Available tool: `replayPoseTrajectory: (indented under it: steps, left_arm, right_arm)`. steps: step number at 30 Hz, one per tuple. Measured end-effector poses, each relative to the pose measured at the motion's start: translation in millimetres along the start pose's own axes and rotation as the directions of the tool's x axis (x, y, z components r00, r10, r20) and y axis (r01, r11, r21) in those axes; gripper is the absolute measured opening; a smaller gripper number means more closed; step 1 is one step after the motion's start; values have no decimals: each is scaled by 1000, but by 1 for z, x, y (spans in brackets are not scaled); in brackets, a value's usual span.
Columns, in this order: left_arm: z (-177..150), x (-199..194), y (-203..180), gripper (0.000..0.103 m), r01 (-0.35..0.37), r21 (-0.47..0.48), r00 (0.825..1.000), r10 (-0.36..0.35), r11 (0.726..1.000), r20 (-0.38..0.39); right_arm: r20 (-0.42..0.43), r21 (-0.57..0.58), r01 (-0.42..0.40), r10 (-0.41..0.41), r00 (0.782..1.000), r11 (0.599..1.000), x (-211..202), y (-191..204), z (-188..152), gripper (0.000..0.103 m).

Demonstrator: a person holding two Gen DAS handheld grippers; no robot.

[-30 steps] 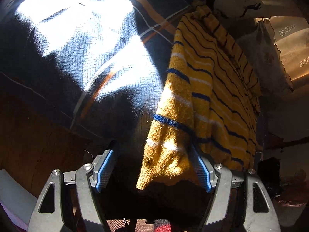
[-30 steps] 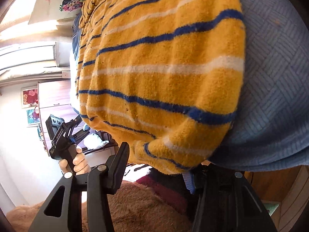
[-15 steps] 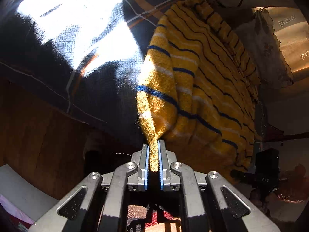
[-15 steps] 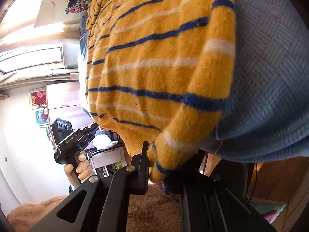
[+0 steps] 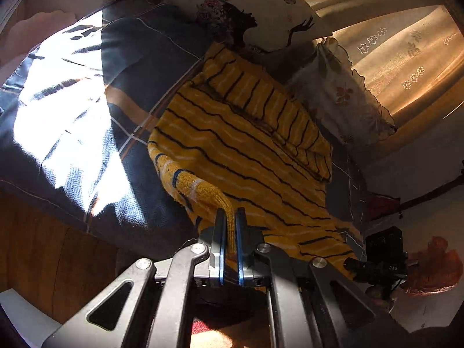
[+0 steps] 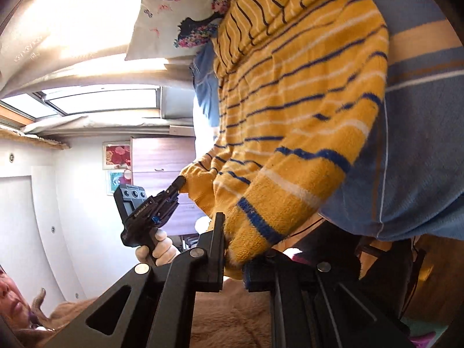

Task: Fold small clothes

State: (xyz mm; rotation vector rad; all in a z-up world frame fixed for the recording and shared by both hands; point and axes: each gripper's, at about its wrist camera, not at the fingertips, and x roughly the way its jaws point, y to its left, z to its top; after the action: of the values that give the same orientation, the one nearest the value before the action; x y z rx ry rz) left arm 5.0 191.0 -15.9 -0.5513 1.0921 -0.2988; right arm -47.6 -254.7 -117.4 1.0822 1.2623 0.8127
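A small yellow knit sweater with blue and white stripes lies on a blue patterned bedspread. My left gripper is shut on one bottom corner of the sweater and holds it lifted off the bed edge. My right gripper is shut on the other bottom corner of the sweater. The left gripper also shows in the right wrist view, pinching the far hem corner. The right gripper shows in the left wrist view at the hem.
A white pillow with a printed figure lies at the head of the bed, and it also shows in the right wrist view. A floral pillow and a curtain stand to the right. The wooden bed side is below.
Both grippers went from open around the sweater's bottom corners to shut on them, then pulled back and up. The hem has lifted off the bed edge.
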Motion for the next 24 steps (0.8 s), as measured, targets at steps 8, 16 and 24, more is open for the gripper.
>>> replayPoseTrajectory:
  steps: [8, 16, 24]
  left_arm:
    - [86, 23, -16, 6, 17, 29, 997, -19, 999, 69]
    - [226, 120, -31, 6, 68, 69, 997, -70, 995, 35]
    - [304, 217, -51, 7, 47, 98, 999, -44, 994, -29]
  right_arm:
    - [142, -41, -1, 7, 990, 999, -11, 35, 74, 10]
    - [326, 23, 73, -77, 942, 997, -10, 36, 213, 10]
    - [502, 313, -65, -107, 859, 948, -17, -46, 317, 46]
